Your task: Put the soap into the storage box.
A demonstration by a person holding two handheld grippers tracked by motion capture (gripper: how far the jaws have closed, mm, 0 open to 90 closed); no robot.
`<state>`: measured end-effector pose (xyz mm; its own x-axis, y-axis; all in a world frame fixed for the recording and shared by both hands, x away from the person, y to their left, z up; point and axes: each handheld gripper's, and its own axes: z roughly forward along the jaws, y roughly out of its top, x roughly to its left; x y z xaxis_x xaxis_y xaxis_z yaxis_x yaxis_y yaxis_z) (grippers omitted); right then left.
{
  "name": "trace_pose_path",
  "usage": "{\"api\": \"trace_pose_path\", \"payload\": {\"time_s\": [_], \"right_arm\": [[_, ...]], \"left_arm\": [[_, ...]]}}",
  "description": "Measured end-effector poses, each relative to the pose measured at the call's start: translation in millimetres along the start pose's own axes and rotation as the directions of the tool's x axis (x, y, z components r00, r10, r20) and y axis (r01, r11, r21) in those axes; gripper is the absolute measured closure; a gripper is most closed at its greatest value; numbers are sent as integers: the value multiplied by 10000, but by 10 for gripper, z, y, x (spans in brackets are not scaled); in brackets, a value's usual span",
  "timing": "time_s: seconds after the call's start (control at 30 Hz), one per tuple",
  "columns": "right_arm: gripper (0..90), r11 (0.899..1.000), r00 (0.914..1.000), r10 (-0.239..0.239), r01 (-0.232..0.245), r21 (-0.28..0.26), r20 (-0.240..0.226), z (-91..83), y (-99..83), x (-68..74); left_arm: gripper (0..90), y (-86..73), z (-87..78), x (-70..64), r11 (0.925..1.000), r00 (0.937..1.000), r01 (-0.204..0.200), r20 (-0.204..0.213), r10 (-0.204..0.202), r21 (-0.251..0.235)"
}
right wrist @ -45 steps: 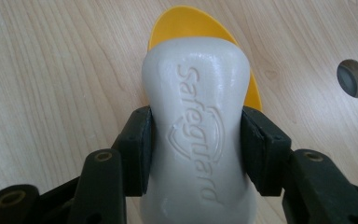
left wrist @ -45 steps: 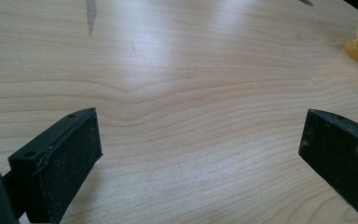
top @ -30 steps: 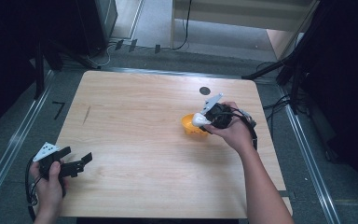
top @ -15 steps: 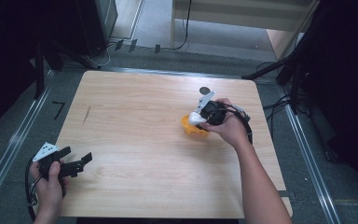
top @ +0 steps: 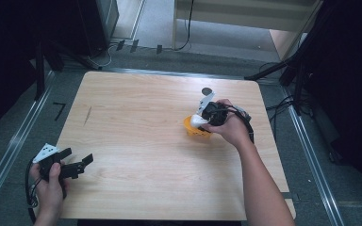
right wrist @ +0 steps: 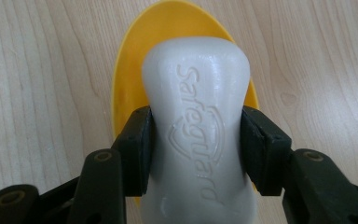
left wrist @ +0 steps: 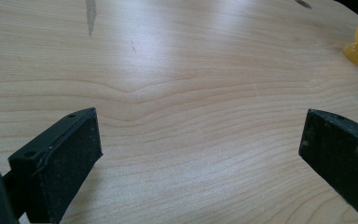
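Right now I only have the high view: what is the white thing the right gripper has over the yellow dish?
Observer: A white soap bar with raised lettering; the right gripper is shut on its narrow waist.
Operator: Is it resting in the dish?
Observer: The right gripper view shows the yellow dish behind the bar; contact cannot be judged.
Operator: And the left gripper?
Observer: The left gripper is open wide over bare table, holding nothing.
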<state>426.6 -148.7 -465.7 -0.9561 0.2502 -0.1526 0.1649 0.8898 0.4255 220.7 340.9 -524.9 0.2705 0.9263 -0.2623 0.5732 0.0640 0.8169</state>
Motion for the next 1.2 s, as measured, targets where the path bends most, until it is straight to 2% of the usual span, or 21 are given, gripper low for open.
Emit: {"api": "trace_pose_path", "payload": {"time_s": [0.1, 0.13, 0.23, 0.4, 0.57, 0.63, 0.73, 0.77, 0.87, 0.9, 0.97, 1.13, 1.2], "right_arm": [[486, 10000, 9999, -7, 8, 18, -123, 25, -8, 0], [454, 10000, 10000, -29, 29, -22, -48, 25, -7, 3], [395, 9973, 9996, 273, -279, -675, -95, -43, 0, -18], [380, 9948, 9979, 620, -601, -827, 201, -138, -22, -36], [361, 9844, 9892, 1426, -1381, -1090, 344, -213, -116, -27], [348, 9751, 9814, 1878, -1814, -1276, 395, -243, -161, -9], [323, 9570, 9644, 2582, -2471, -1521, 576, -279, -239, 32], [314, 9529, 9610, 2691, -2561, -1623, 639, -289, -270, 41], [299, 9318, 9413, 3294, -3114, -1862, 739, -321, -363, 89], [290, 9279, 9377, 3388, -3195, -1921, 770, -330, -395, 101], [274, 9145, 9243, 3722, -3496, -2037, 844, -345, -459, 140], [226, 8926, 9013, 4211, -3919, -2230, 1019, -353, -609, 251], [180, 8907, 8875, 4332, -3949, -2250, 1572, -342, -654, 308]], "left_arm": [[0, 0, 0, 1, 10000, 10000, 1, 2, -1, -1], [0, 0, 0, 2, 10000, 10000, 3, 6, -3, -1], [0, 1, 0, 3, 10000, 10000, 10, 11, -10, -9], [0, 0, -1, 5, 10000, 10000, 37, 34, -37, -32], [0, 0, 0, 2, 10000, 10000, 30, 23, -30, -30], [0, 0, -1, 3, 10000, 10000, 32, 21, -32, -40], [0, -1, -1, 2, 10000, 10000, 29, 17, -29, -41], [0, -1, -2, 2, 10000, 10000, 25, 8, -25, -47], [0, -2, -1, 1, 10000, 10000, 24, 2, -24, -57], [0, -2, -2, 0, 10000, 10000, 25, -1, -25, -62], [0, -2, -2, -1, 10000, 10000, 27, 2, -27, -73], [0, -3, 0, -2, 10000, 10000, 23, 17, -23, -81], [0, -3, 0, -4, 10000, 10000, 16, -1, -16, -77]]}}
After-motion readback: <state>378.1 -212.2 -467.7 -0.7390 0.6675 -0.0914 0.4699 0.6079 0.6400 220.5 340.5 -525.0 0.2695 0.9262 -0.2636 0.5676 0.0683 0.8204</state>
